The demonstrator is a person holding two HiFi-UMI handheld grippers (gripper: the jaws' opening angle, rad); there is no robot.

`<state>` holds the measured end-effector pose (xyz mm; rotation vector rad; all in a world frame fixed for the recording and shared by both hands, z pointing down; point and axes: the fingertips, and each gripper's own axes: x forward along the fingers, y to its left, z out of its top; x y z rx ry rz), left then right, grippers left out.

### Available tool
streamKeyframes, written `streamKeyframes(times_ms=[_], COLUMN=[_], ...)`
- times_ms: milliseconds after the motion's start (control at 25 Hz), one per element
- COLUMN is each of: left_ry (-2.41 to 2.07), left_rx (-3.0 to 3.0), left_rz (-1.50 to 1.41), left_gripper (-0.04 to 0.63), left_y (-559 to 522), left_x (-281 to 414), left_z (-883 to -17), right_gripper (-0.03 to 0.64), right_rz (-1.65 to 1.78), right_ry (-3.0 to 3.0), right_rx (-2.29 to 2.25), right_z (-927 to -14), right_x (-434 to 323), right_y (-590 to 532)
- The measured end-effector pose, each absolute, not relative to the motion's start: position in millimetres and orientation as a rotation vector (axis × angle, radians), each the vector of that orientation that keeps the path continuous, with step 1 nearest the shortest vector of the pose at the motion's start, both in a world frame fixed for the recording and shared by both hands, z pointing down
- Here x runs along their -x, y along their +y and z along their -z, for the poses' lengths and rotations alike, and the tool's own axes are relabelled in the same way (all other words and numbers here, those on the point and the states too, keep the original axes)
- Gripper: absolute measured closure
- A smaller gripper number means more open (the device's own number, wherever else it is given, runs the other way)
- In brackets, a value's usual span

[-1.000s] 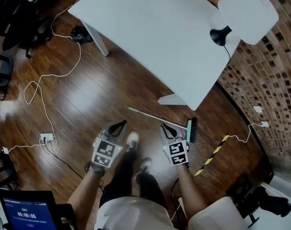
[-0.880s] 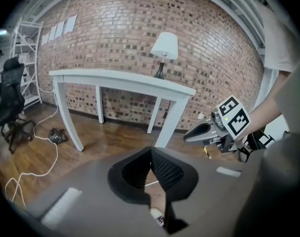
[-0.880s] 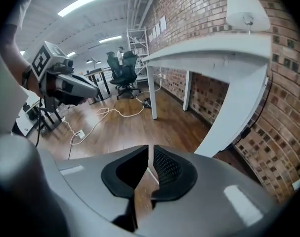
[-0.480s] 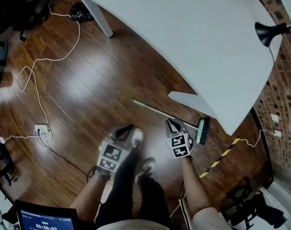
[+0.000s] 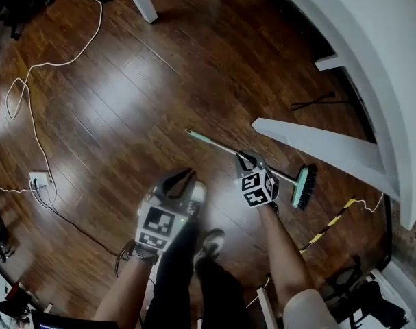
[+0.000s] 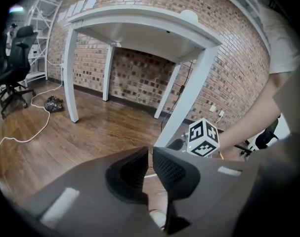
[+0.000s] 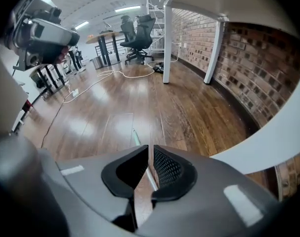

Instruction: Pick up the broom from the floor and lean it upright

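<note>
the reach seems in hand: the broom (image 5: 218,144) lies flat on the floor (image 5: 118,108), its brush at 4 o'clock of the right gripper (image 5: 243,157). right and left gripper (image 5: 184,177) jaws are clenched, empty; they must be opened over the handle next.

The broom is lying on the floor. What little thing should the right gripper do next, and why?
Probably open the right gripper wider. It hangs over the handle of the broom, which lies flat on the floor, untouched. Its jaws stand almost together, with nothing between them, likely too narrow for the handle to slip in. So they should spread before going down around it.
</note>
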<state>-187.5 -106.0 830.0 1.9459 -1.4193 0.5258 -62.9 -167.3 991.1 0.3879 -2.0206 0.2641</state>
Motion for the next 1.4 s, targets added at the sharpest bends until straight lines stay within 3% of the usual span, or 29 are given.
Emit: streamKeyframes(times_ms=[320,560,960,1400], left_ry=[-1.4,-1.377,-1.338,-1.334], left_rx=[-1.934,-1.935,-1.917,-1.909], left_rz=[-0.564,-0.57,-0.585,-0.595], left_gripper=[0.568,0.568,0.568,0.569], left_y=[-72,-60,-45,-42], left_x=[186,176,171,174], left_z=[-896,-930,-954,-962], right_gripper=[0.549,0.535,0.525,0.496], right_rz=[-0.351,-0.229,0.13,0.146], right_ry=[-1.838,-1.751,-1.64,-1.612], right_rx=[-0.274,-0.195,0.006,0.049], right_z=[-1130,-1197,-1228,-1241], right_x=[48,50,52,54], right_y=[-134,-134,-124,-125])
